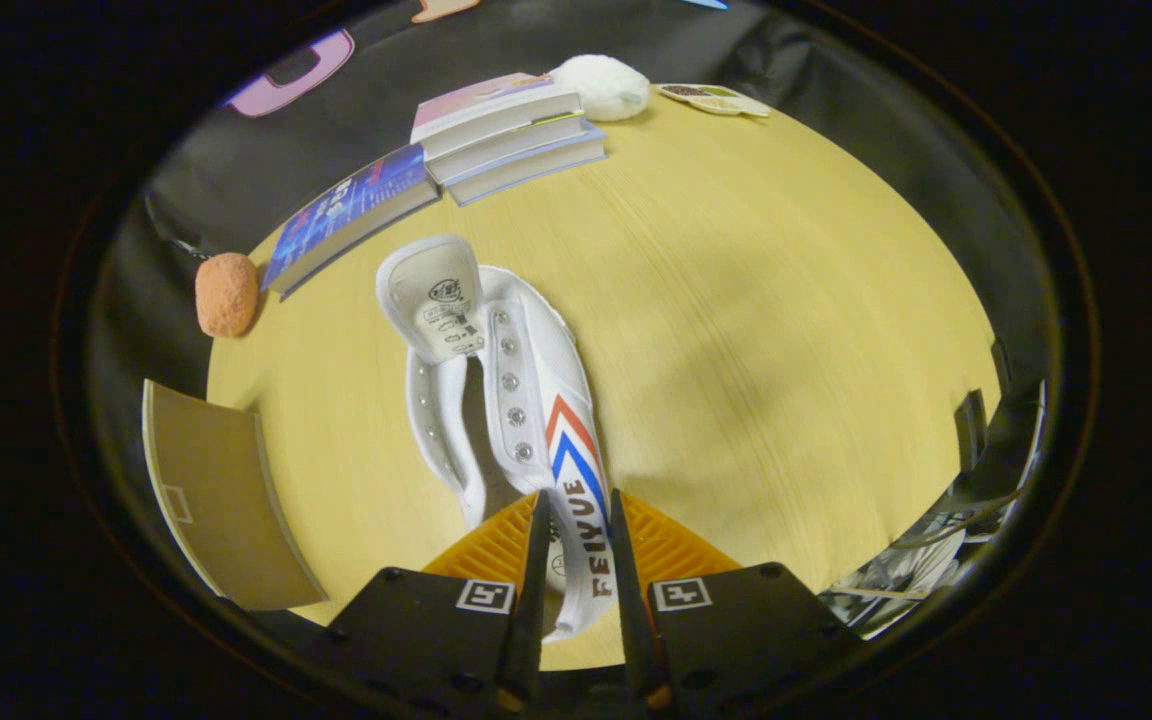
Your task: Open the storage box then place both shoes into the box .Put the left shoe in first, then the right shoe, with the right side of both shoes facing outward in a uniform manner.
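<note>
One shoe (511, 400) was in view, white canvas with red and blue chevrons on its side, no laces in the eyelets, tongue flipped up toward 12 o'clock. Gripper (576, 560) had both fingers (536, 560) nearly closed, pinching the shoe's side wall near the heel: left finger on the inside of the collar, right finger on the lettered outer face. Gap between the fingers was narrow, just the canvas thickness. Toe end pointed away from the fingers toward 12 o'clock, and the sole seemed to rest on the table (756, 330), though I couldn't tell if the heel was lifted.

Counts:
- Shoes: one.
- Books: four. Three stacked (511, 135) at 12 o'clock beyond the shoe, and one blue-covered book (351, 215) lying at 11 o'clock, touching the stack's left end.
- One white fluffy ball (601, 88) just right of the stack, touching it or nearly so.
- One orange sponge-like lump (226, 293) at 10 o'clock, at the table edge, just beside the blue book's near corner.
- One small printed card (714, 98) at 1 o'clock, near the far table edge.
- One brown flat panel (221, 495) at 9 o'clock from the fingers, possibly the box flap, can't confirm.
- Some tangled cabling and dark hardware (946, 540) at 3 o'clock, off the table edge.
</note>
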Available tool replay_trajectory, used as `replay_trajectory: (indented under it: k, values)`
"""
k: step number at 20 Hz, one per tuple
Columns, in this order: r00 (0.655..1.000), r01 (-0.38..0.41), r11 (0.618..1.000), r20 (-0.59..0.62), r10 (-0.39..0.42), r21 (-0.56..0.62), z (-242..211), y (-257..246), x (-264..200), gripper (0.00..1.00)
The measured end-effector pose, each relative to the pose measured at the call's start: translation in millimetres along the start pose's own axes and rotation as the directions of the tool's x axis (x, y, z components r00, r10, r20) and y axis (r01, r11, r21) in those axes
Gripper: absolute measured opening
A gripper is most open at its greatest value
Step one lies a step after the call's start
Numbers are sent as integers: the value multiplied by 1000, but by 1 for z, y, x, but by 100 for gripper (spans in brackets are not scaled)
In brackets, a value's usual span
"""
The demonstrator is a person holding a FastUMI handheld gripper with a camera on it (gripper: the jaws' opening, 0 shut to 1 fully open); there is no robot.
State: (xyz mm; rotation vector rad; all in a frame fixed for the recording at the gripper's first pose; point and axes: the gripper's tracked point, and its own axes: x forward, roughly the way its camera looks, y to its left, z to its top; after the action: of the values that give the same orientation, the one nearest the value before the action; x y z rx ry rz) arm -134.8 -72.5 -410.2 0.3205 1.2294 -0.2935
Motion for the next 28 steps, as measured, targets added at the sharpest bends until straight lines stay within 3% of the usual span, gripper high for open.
replay_trajectory:
  k: [8,15,18,24,28]
  values:
    - [998,-70,996,-3,70,-58,7,9,15,46]
    - [996,-76,996,-51,73,-48,8,10,16,43]
    - [993,-112,994,-47,112,-8,7,8,16,5]
    - [959,-260,955,-81,273,142,-2,37,0,3]
    - [898,-389,888,-115,424,244,-13,81,-24,2]
